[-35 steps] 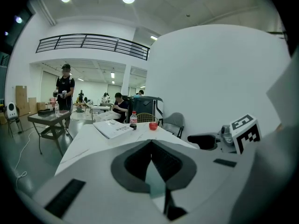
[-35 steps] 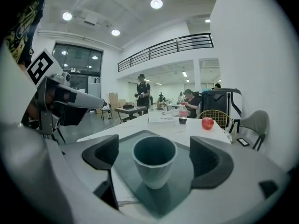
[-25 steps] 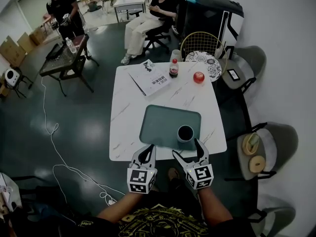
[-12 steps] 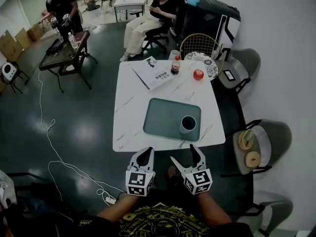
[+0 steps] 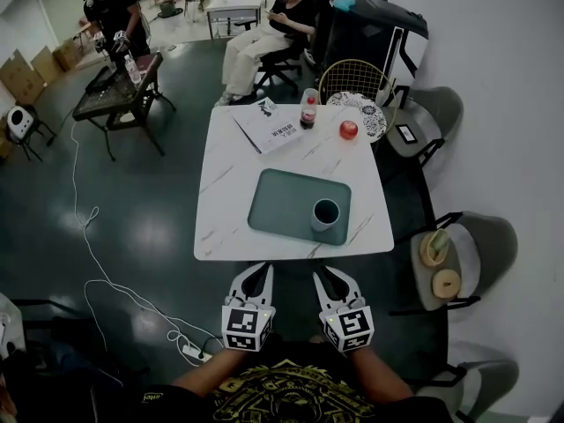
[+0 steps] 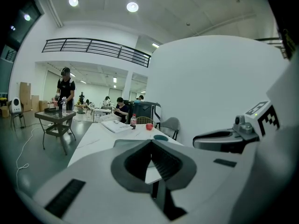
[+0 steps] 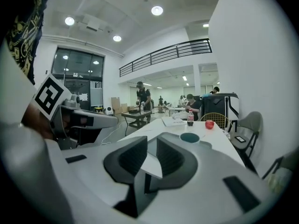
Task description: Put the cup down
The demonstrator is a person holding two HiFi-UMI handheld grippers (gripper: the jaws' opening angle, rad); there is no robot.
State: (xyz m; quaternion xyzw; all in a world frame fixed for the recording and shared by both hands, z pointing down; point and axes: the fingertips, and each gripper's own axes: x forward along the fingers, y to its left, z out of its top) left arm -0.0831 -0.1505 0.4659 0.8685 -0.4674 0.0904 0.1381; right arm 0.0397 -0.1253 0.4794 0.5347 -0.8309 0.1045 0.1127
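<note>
Looks steeply down on a white marbled table (image 5: 220, 227) with a teal rectangular tray (image 5: 278, 203) lying at its middle.

Shows the cup (image 5: 325, 214) standing upright on the tray's near right corner, touched by neither gripper. Small and round, pale grey-blue on the outside, dark within, mouth open upward. Appears in the right gripper view only as a flat teal oval above the tray's edge.

Places both grippers side by side off the table's near edge, over the dark floor (image 5: 132, 236), apart from the cup.

Finds the left gripper (image 6: 150, 142) with its tips pressed together and nothing between them.

Finds the right gripper (image 7: 152, 140) with jaws that have just been closing, now drawn nearly together with only a narrow slit left, and nothing between them either.

Sets out, at the table's far end beyond the tray, an open booklet (image 5: 271, 128) to the left, a soft-drink bottle (image 5: 308, 108) with a red label in the middle, and a red apple (image 5: 349, 129) to the right.
</note>
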